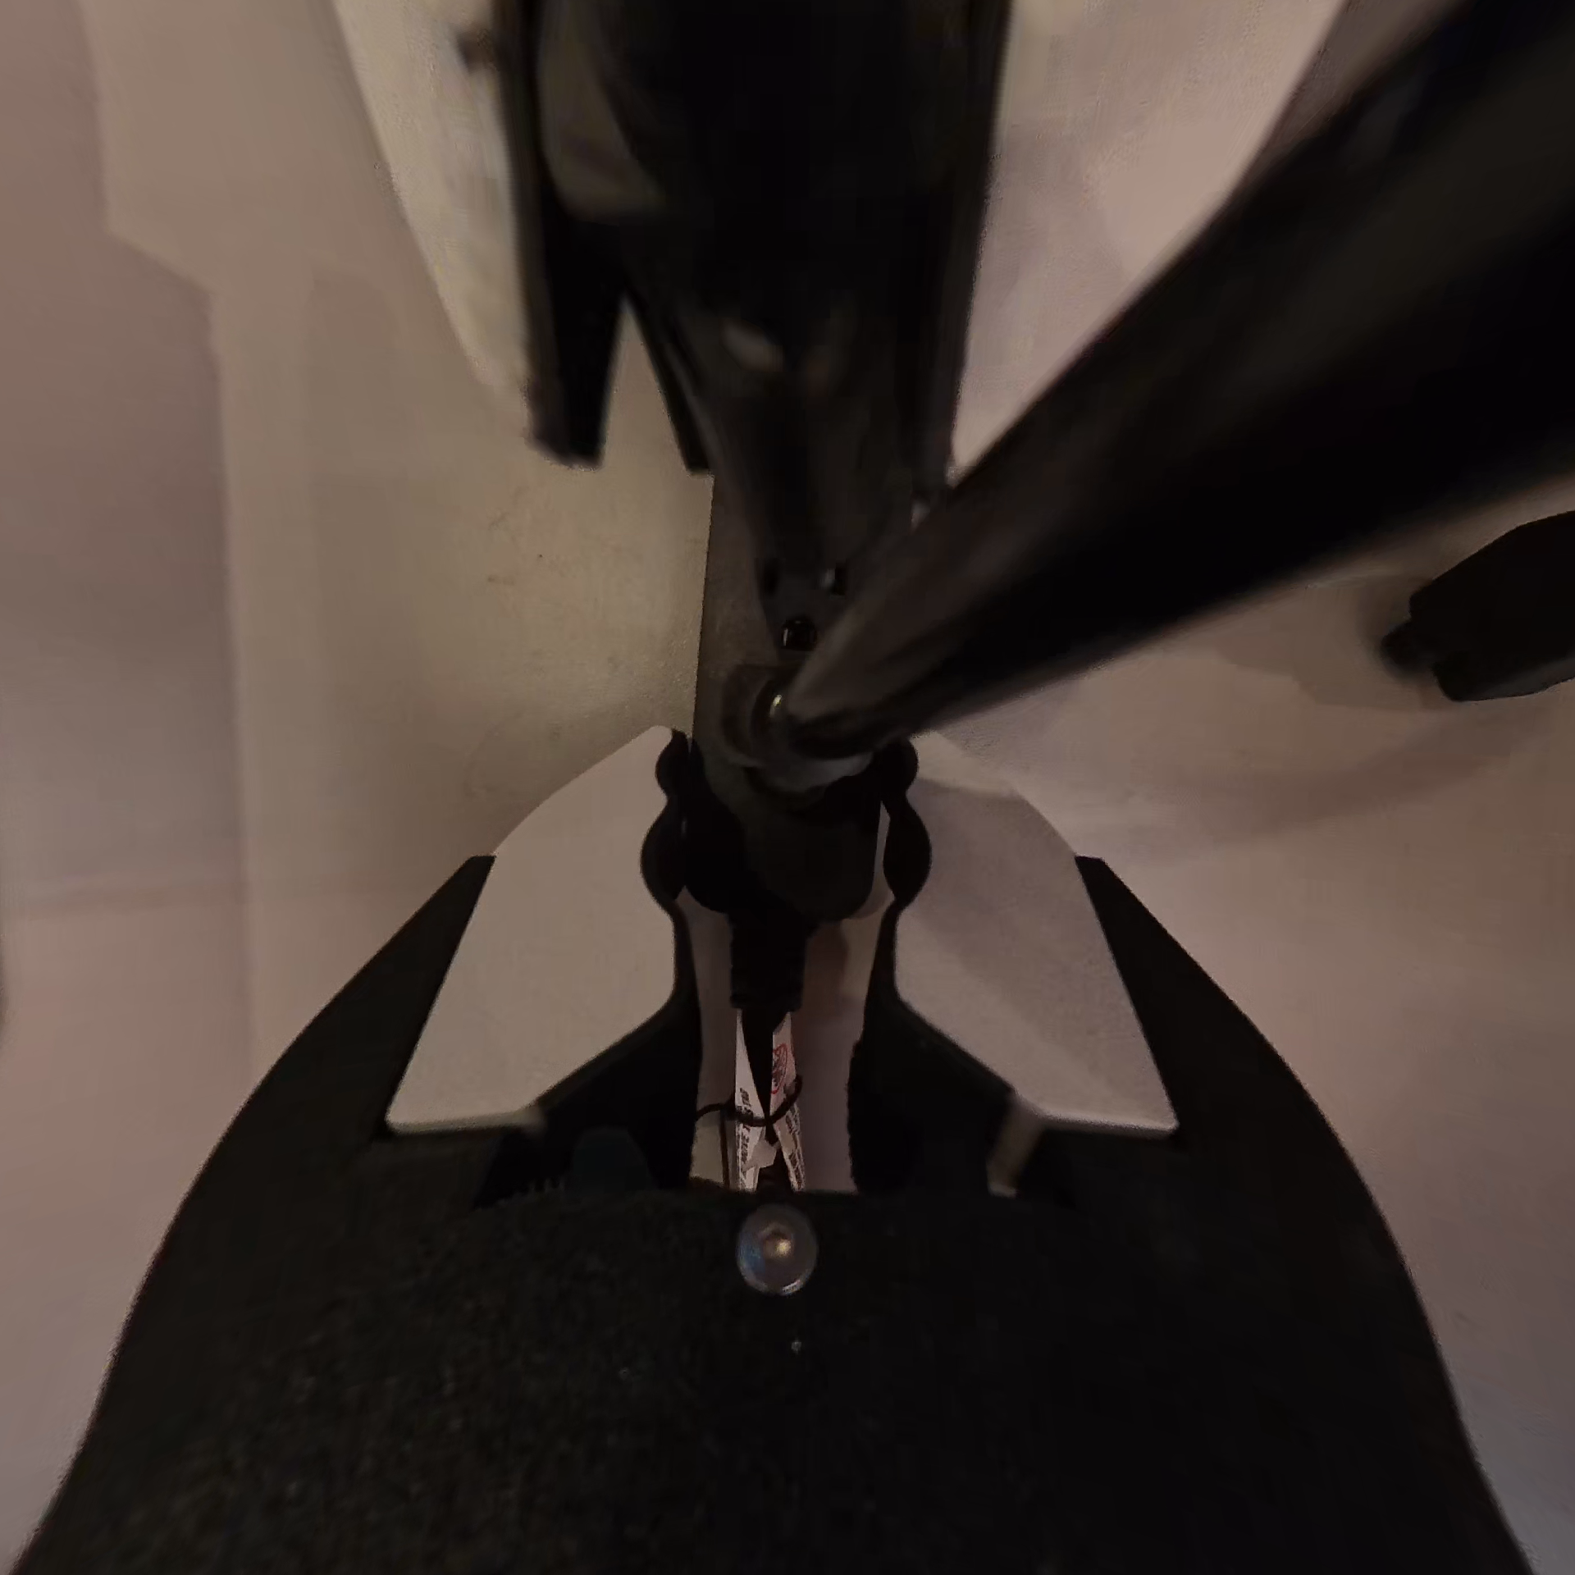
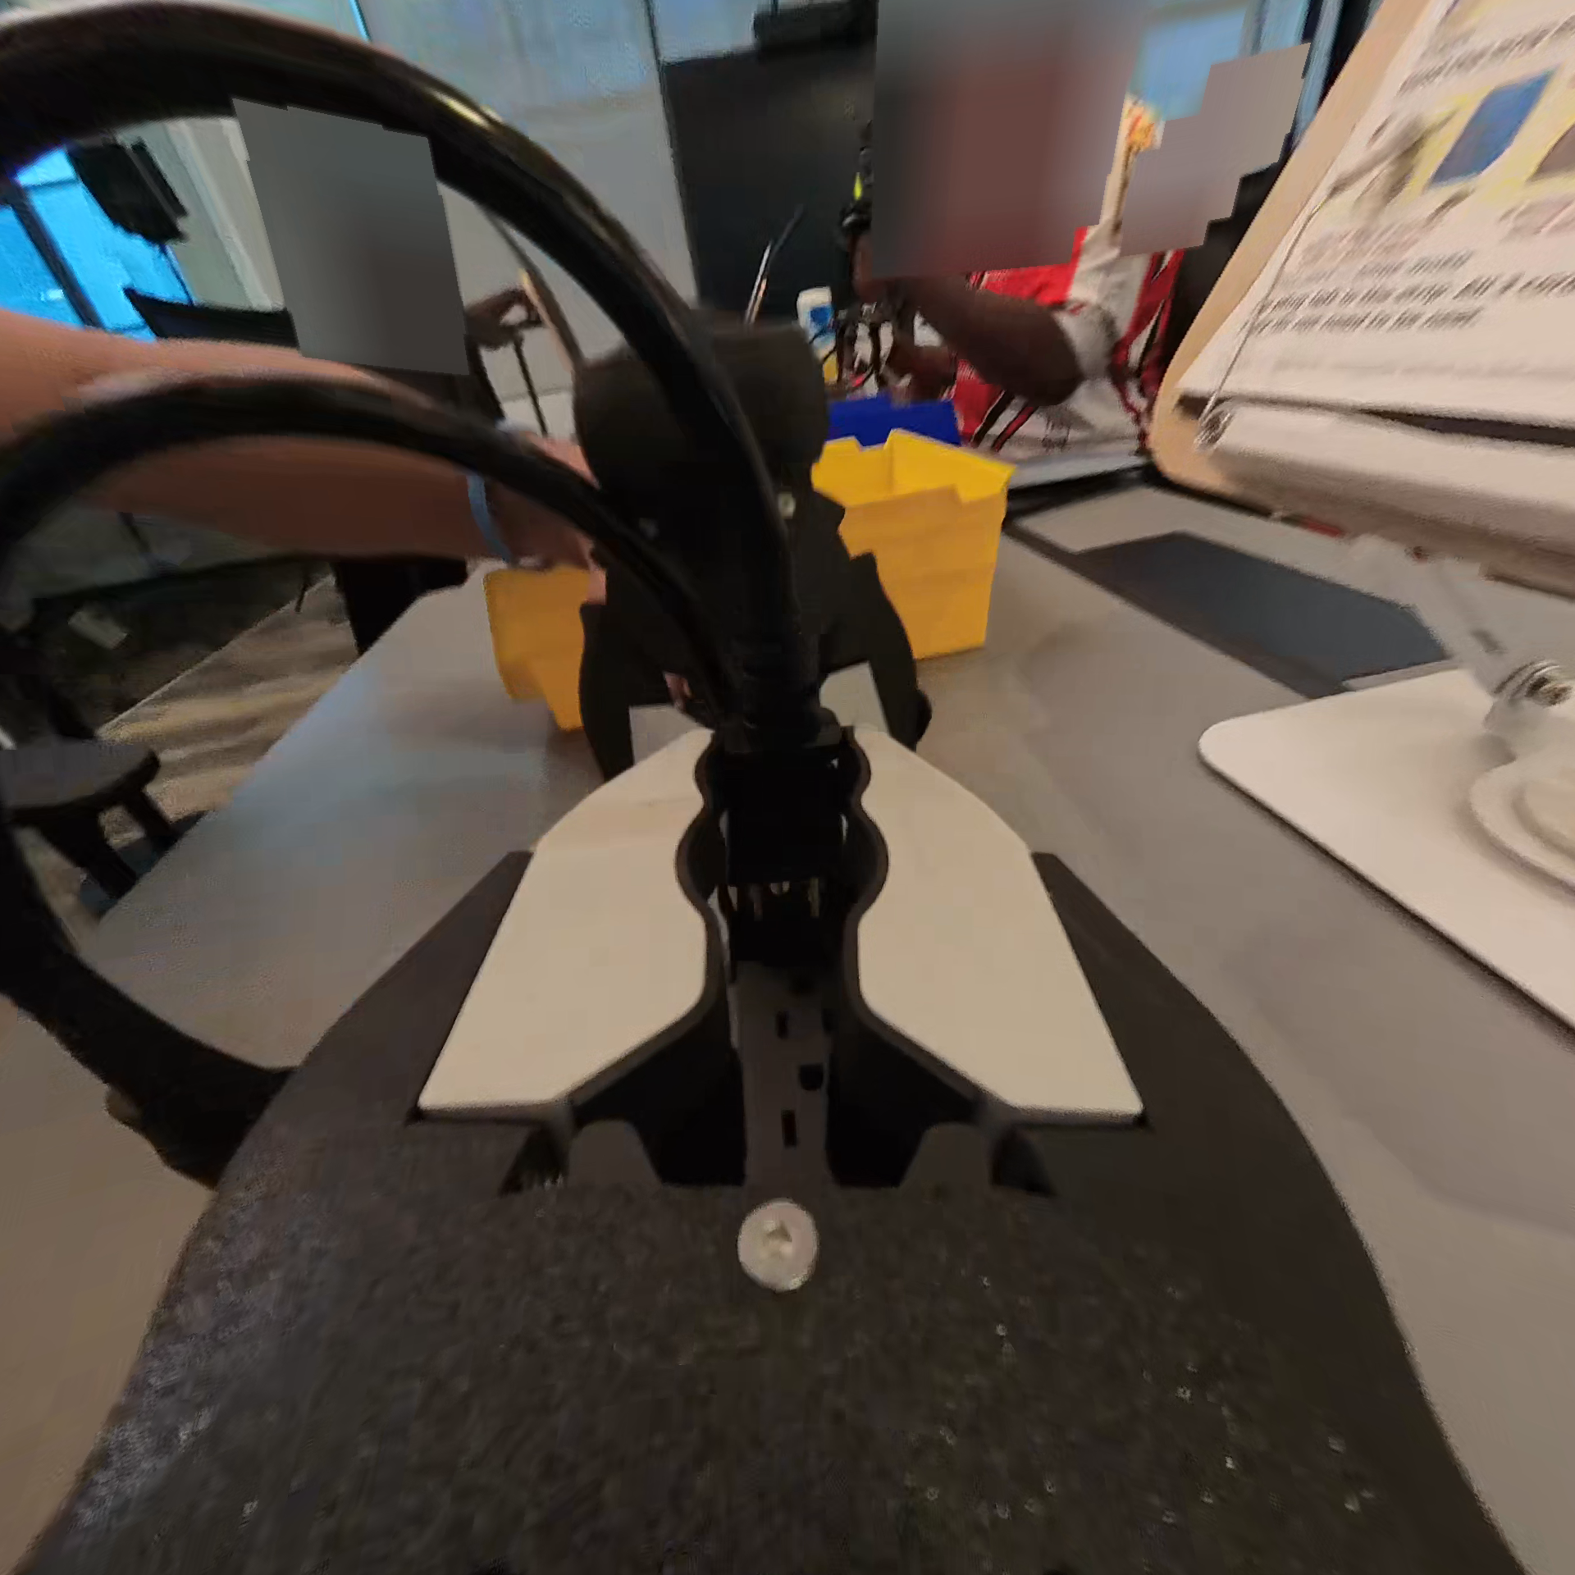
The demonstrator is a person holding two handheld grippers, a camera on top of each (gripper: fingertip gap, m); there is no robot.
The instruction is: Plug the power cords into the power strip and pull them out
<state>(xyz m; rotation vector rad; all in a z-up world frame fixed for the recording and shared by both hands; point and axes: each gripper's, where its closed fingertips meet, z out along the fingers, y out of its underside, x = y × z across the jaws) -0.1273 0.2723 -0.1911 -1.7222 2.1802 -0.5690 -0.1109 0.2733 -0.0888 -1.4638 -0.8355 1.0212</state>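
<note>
In the left wrist view my left gripper [image 1: 788,767] is shut on the end of the dark power strip [image 1: 724,579], where a strain relief and a white tag [image 1: 767,1099] come out. A thick black power cord [image 1: 1193,383] meets the strip just beyond my fingertips. In the right wrist view my right gripper [image 2: 782,758] is shut on a black plug [image 2: 784,818] over the slotted power strip [image 2: 780,1074]. I cannot tell if the plug is seated. Two black cords [image 2: 597,256] arc up and to the left. The left gripper's body [image 2: 733,477] faces me, held by a hand.
Two yellow bins [image 2: 920,528] and a blue bin [image 2: 895,422] stand on the grey table [image 2: 341,810] behind the strip. A white screen stand [image 2: 1364,810] is at the right. A person in red [image 2: 1023,341] works at the far side. A black object [image 1: 1491,622] lies at the right. One gripper's finger ends stand about 10 cm off the other's.
</note>
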